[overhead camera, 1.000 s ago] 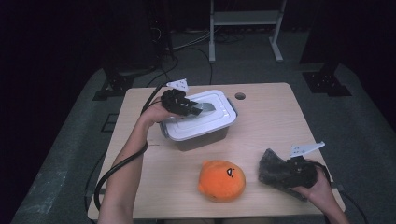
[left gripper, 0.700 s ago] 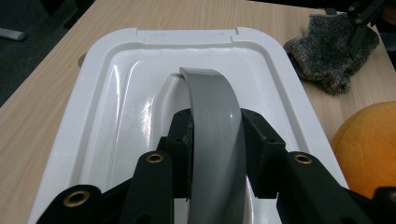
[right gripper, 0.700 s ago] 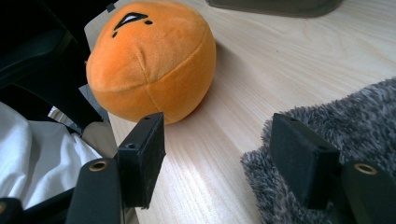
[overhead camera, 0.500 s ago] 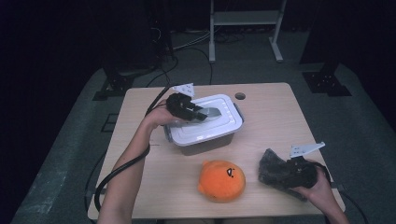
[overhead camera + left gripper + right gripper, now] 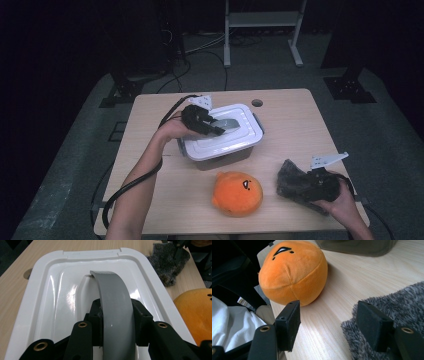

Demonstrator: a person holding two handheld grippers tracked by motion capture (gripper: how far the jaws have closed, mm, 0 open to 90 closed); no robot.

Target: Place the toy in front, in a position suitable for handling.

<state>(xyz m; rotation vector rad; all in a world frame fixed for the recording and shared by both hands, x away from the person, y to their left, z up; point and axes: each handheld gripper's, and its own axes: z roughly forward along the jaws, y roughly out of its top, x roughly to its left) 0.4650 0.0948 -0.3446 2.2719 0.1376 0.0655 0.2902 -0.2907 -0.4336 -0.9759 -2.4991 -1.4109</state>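
While the left gripper (image 5: 113,322) pinches the grey handle (image 5: 113,312) of the white lid (image 5: 220,137), the right gripper (image 5: 329,325) waits open low in the frame.

Nearest, lower right of the high view: right hand (image 5: 345,202) low on the table (image 5: 300,120), jaws apart, one pad on bare wood, the other against the grey fuzzy cloth (image 5: 392,315), nothing held. Orange plush (image 5: 237,192) just beside, bottom centre. Farther, frame centre: grey box (image 5: 222,157) under the lid, left forearm (image 5: 142,175) angled in from lower left, wrist bent down onto the handle. Judgement: lift straight up, keep the grip centred on the handle so the lid comes away level and the box stays put.
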